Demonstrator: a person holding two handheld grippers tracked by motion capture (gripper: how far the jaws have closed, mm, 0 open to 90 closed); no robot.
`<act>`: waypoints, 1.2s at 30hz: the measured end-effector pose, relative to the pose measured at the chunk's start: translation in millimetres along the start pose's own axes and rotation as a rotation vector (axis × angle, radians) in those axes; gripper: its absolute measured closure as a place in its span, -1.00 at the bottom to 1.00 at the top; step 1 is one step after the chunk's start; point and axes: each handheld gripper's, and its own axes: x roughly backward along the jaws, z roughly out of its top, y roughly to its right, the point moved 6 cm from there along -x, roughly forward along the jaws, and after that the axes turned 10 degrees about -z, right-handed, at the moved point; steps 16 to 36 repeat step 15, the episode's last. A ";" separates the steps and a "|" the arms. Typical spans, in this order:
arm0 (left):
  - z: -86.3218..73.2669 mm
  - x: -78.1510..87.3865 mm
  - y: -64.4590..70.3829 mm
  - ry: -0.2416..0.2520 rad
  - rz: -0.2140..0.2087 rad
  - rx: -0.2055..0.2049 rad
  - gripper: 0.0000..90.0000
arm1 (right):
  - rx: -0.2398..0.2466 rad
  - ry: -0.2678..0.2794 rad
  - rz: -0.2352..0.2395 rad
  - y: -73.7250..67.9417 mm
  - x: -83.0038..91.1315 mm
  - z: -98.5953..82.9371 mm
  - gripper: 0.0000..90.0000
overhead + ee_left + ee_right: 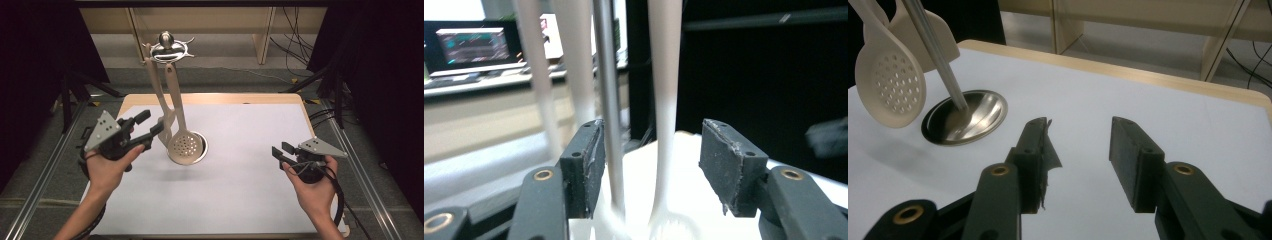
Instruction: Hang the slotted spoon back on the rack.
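A metal utensil stand (167, 46) rises on a thin pole (935, 55) from a round steel base (965, 117) on the white table (240, 190). From its top hang a cream perforated spoon (185, 145) and a cream spatula (165, 117). My left gripper (150, 123) is open right beside the spatula's blade. In the left gripper view the pole (607, 100) and one cream handle (665, 100) stand between the spread jaws of that gripper (651, 150), untouched by the pads. My right gripper (281, 149) hovers open and empty over the table's right side, and its own view (1078, 125) faces the spoon (890, 85).
A wooden shelf frame (262, 30) and cables (295, 45) lie on the floor beyond the table. Dark curtains hang on both sides. A metal rail (45, 170) runs along the left of the table.
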 end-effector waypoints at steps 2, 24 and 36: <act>-22.9 3.6 1.6 -0.028 0.019 -0.009 -0.07 | 0.005 0.001 -0.010 2.9 -1.9 -1.7 0.31; -81.4 16.3 -6.6 -0.037 0.112 0.050 -0.13 | -0.024 -0.030 -0.028 10.2 -6.7 -18.4 0.27; -81.4 16.3 -6.6 -0.037 0.112 0.050 -0.13 | -0.024 -0.030 -0.028 10.2 -6.7 -18.4 0.27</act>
